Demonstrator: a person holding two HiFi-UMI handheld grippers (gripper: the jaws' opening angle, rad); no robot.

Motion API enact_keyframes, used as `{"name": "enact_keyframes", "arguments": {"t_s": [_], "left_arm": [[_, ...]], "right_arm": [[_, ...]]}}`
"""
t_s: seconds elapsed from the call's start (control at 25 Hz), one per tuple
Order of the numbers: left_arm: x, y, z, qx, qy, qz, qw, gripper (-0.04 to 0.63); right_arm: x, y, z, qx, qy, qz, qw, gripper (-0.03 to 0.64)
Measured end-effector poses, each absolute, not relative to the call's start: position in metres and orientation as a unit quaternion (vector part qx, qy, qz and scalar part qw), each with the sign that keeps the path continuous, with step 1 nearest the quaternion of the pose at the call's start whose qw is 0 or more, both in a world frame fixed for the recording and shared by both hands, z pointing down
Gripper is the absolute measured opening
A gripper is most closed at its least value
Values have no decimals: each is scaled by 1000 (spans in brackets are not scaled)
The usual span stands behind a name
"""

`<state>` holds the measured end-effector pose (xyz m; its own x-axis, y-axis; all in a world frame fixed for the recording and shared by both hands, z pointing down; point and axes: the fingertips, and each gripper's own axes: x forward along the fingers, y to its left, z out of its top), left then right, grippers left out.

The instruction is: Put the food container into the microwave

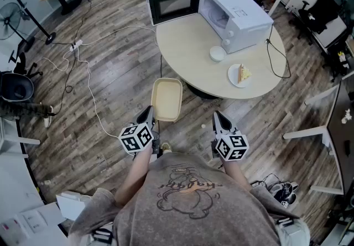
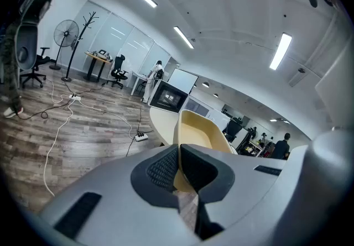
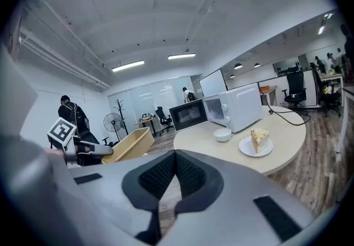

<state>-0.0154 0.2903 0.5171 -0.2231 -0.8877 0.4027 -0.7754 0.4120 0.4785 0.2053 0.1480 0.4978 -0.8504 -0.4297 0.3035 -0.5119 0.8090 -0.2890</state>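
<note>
1. Food container [image 1: 166,98]: I see a shallow beige rectangular tray, open side up and empty. It is held in the air above the wooden floor [image 1: 110,90]. Its far end is just beside the near edge of the round worktop [image 1: 188,46]. It is not on the worktop.

2. Left gripper [image 2: 179,150]: the jaws are clamped narrow on the near rim of the food container, and the thin wall sits between the two pads. The tray extends away from the gripper toward the worktop.

3. Right gripper [image 3: 174,153]: the jaws are closed together with nothing between them. It hangs to the right of the food container, apart from it, over the floor.

4. Microwave [image 1: 238,12]: a white unit standing at the far side of the worktop. Its door [image 1: 174,4] is swung fully open to the left, exposing the cavity.

5. Other items on the worktop: a small white bowl [image 1: 217,53] sits just in front of the microwave. Nearer to me is a white plate [image 1: 234,78] carrying a slice of cake [image 1: 244,73]. A black cable [image 1: 278,62] runs from the microwave over the right edge of the worktop.
</note>
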Motion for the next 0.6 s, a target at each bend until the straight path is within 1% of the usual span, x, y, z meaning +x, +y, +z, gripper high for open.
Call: {"name": "enact_keyframes", "arguments": {"t_s": [0.6], "left_arm": [[-23,298,521,541,-769,-89,328,40]], "right_arm": [[195,162,501,255,-939,198,117,2]]}}
